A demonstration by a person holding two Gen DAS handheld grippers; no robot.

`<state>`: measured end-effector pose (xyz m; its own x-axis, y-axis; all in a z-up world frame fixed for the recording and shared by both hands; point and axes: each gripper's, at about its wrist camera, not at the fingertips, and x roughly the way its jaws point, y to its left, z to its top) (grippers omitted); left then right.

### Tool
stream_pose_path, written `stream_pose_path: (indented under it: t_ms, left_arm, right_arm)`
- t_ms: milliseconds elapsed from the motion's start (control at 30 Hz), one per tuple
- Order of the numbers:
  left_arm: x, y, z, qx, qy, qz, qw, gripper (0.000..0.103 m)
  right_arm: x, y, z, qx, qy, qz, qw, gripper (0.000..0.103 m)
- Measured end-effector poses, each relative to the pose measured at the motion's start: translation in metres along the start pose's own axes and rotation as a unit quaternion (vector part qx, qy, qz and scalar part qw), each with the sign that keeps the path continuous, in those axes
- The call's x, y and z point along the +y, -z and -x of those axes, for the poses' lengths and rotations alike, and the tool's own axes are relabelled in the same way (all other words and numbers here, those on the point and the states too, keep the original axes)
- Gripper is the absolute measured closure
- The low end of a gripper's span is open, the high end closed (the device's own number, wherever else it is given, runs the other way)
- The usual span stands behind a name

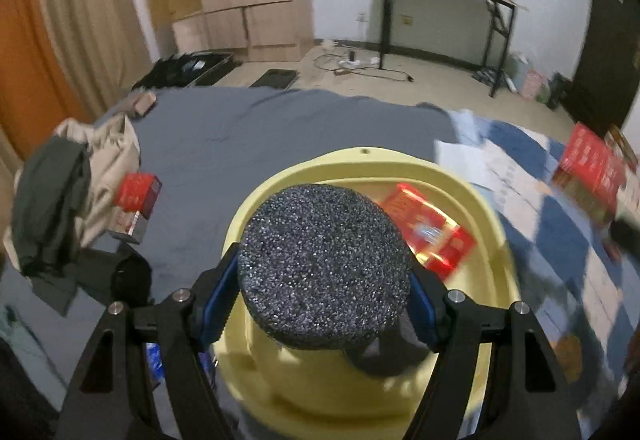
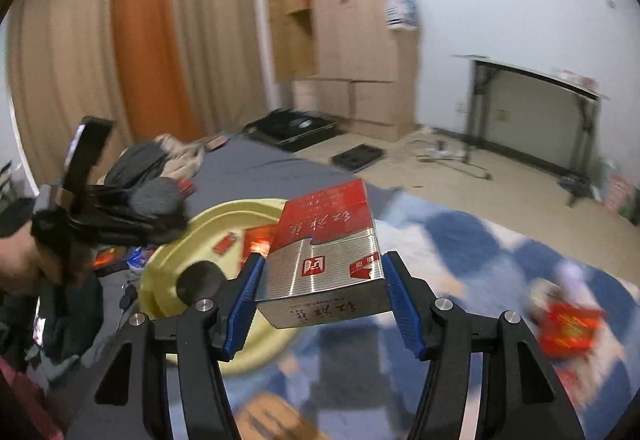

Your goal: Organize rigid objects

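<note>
Left gripper (image 1: 320,294) fingers clamped on grey foam disc (image 1: 325,267), directly over yellow basin (image 1: 362,156) on bed. Right gripper (image 2: 322,298) clamped on red-silver pack (image 2: 324,252); I judge basin lies down-left of it, left hand nearer.

Coarse, matt speckled foam disc (image 1: 324,268); smooth yellow plastic basin (image 1: 472,199); glossy red-and-silver card box (image 2: 324,260); ribbed blue pads (image 2: 404,304).

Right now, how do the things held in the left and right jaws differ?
The foam disc is round, dark and speckled; the red-and-silver box is rectangular, glossy and printed. The disc hangs over the yellow basin; the box is beside it, over the blue-and-white cover. Both are clamped between blue pads.
</note>
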<state>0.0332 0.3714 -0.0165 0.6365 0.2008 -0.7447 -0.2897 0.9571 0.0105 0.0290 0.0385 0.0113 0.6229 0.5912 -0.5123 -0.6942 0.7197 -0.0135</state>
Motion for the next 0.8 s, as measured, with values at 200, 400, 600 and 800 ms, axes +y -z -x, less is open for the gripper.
stream_pose_path:
  t_ms: [200,400,600,800]
  left_arm:
    - [0.018,0.001,-0.043,0.007,0.014,0.012,0.9998,0.029]
    - [0.034,0.016,-0.061,0.003,0.042,0.065,0.997,0.027]
    - [0.034,0.021,-0.058,-0.012,0.047,0.091,0.9947,0.026]
    - [0.03,0.022,-0.059,0.017,0.023,0.065,0.9975,0.009]
  right_arm:
    - [0.043,-0.009,-0.09,0.046,-0.037,0.043,0.997,0.044]
    - [0.051,-0.017,-0.133,0.072,-0.045,0.066,0.994,0.044]
    - [0.043,-0.03,-0.162,0.102,-0.059,0.052,0.992,0.044]
    - [0.052,-0.026,-0.178,0.108,-0.062,0.062,0.99,0.038]
